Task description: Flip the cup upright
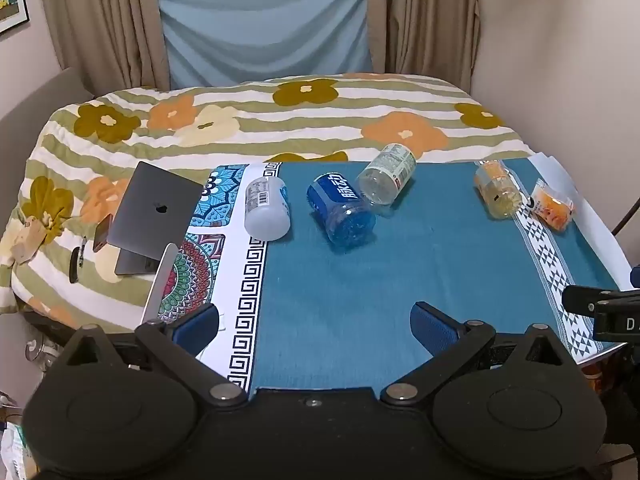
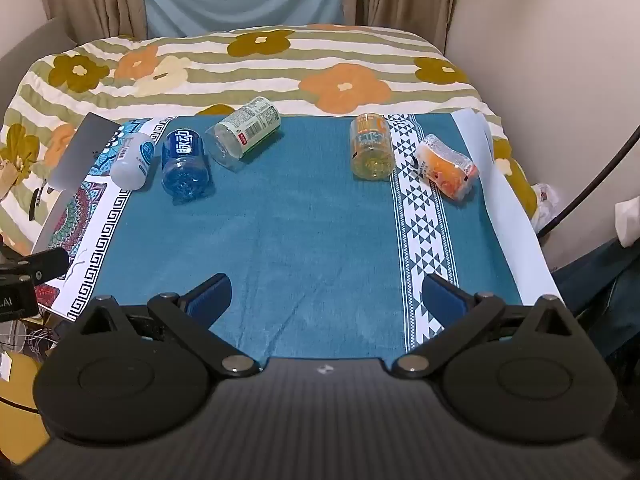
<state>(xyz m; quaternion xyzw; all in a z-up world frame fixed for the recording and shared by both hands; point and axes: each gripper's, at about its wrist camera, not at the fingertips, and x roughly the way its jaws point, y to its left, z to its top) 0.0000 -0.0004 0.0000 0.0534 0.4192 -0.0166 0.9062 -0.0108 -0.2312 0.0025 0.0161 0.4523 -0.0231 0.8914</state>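
Right wrist: five cups (image 2: 186,166) lying sideways

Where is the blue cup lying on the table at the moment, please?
In both views the blue cup lies on its side at the far left of the teal cloth, between the white cup and the green-labelled cup.

Five cut-bottle cups lie on their sides along the far part of the desk (image 2: 300,232): white cup (image 2: 133,161) leftmost; blue cup (image 2: 185,166) beside it; clear green-labelled cup (image 2: 244,133); yellow-orange cup (image 2: 370,147); crumpled orange cup (image 2: 446,167) rightmost.
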